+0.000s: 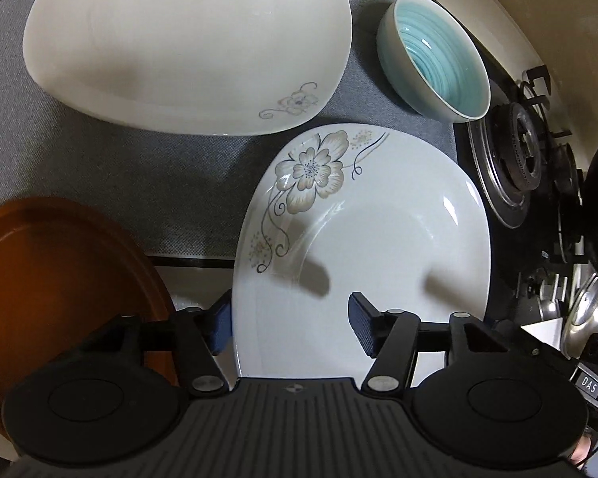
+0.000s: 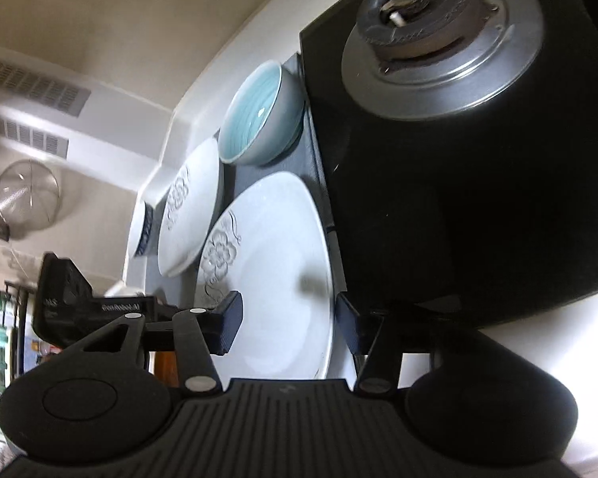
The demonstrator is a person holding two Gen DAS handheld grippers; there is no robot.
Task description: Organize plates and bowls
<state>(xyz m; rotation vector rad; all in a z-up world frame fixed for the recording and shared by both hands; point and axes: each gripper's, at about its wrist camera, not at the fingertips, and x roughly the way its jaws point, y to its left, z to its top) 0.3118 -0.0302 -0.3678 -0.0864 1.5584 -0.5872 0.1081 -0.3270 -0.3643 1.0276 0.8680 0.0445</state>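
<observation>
Glossy ceramic plate (image 1: 378,239) (matt woven mat (image 1: 99,159)).

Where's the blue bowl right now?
In the left wrist view the blue bowl sits upper right on the grey mat, between the large plate and the stove burner, just beyond the flowered plate.

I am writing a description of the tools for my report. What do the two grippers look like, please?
Both look alike. The left gripper and right gripper have a black ribbed body, two round black side discs, and black linkage bars with silver pivot pins. The fingers carry dark blue textured pads. A small logo sits on the ribbed body. No cables or sleeves are visible.
</observation>
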